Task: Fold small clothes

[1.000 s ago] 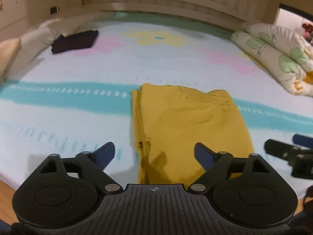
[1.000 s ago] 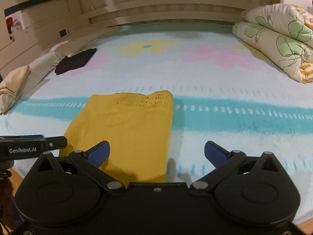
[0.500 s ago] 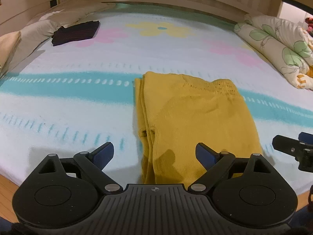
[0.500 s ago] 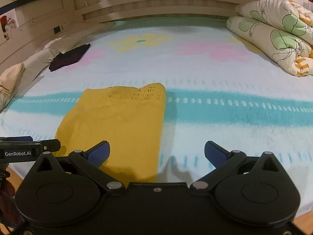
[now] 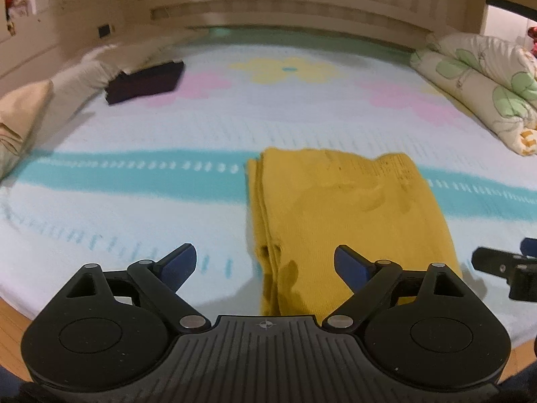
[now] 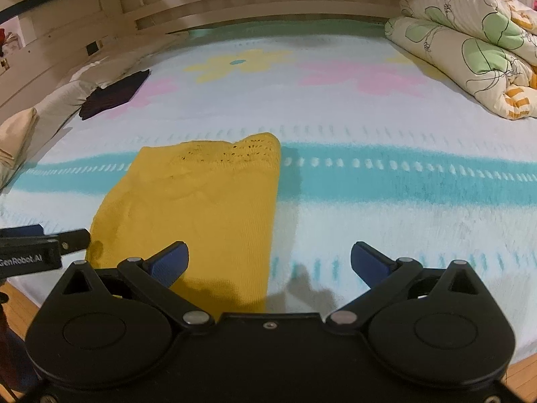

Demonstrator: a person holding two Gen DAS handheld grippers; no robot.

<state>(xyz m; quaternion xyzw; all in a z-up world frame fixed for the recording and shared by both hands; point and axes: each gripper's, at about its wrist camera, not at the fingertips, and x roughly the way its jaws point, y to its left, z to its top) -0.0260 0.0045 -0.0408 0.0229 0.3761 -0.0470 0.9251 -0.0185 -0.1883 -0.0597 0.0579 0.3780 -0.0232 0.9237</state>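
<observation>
A mustard-yellow knit garment (image 5: 349, 215) lies folded into a long rectangle on the bed, its layered edges on the left side. In the right wrist view the same garment (image 6: 201, 208) sits left of centre. My left gripper (image 5: 266, 262) hovers open over the garment's near left edge, nothing between its blue fingers. Over the garment's near right edge my right gripper (image 6: 268, 262) is open too, and it holds nothing. Each gripper shows at the other view's edge: the right gripper (image 5: 503, 268) and the left gripper (image 6: 40, 245).
The bed cover (image 5: 134, 174) is pale with teal stripes and flower prints. A dark folded garment (image 5: 144, 82) lies far left near pillows (image 5: 23, 114). A rolled floral duvet (image 6: 470, 53) sits at the far right. Wooden floor (image 5: 13, 312) shows below the bed's near edge.
Both views shifted slightly over the second, tilting up and back from the bed. The yellow garment stays folded and still. Both grippers stay open.
</observation>
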